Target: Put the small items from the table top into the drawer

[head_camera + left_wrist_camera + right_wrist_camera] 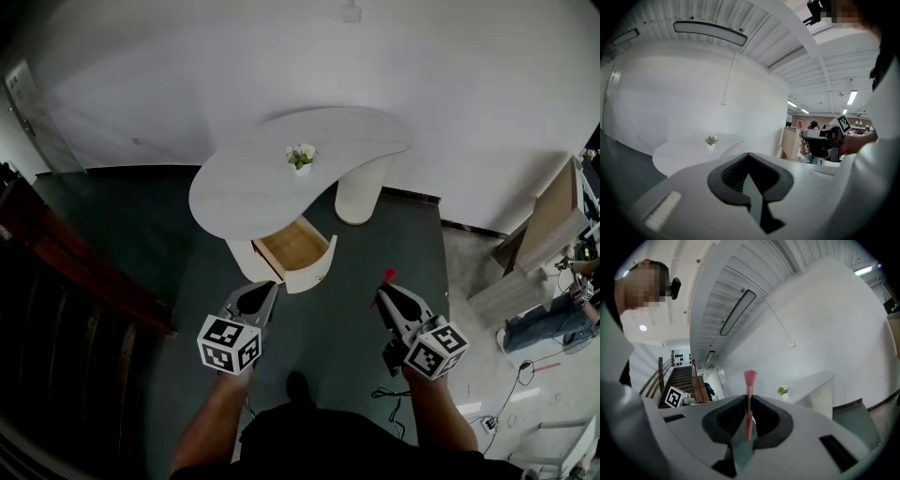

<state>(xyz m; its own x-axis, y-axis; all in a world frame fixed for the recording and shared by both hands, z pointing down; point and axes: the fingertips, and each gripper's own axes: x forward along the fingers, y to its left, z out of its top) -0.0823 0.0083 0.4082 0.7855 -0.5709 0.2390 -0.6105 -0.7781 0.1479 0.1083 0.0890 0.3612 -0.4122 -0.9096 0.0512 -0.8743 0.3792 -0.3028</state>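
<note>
A: Where does this go?
B: Your worktop (pixel 246 187) stands ahead, its drawer (pixel 293 246) open beneath. Your right gripper (pixel 383 294) pinches a thin red-tipped stick (pixel 749 401); your left gripper (pixel 270 288) is closed, empty.
A: Any snags?
B: Walk up over open floor (pixel 330 314), then lower the stick past the drawer's curved front, clear of the worktop's overhang.

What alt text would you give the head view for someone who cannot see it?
From above, a person holds two grippers: the right gripper clamps a thin red-tipped stick, the left gripper is shut and empty. Ahead stands a curved white table with a potted plant and an open drawer.
</note>
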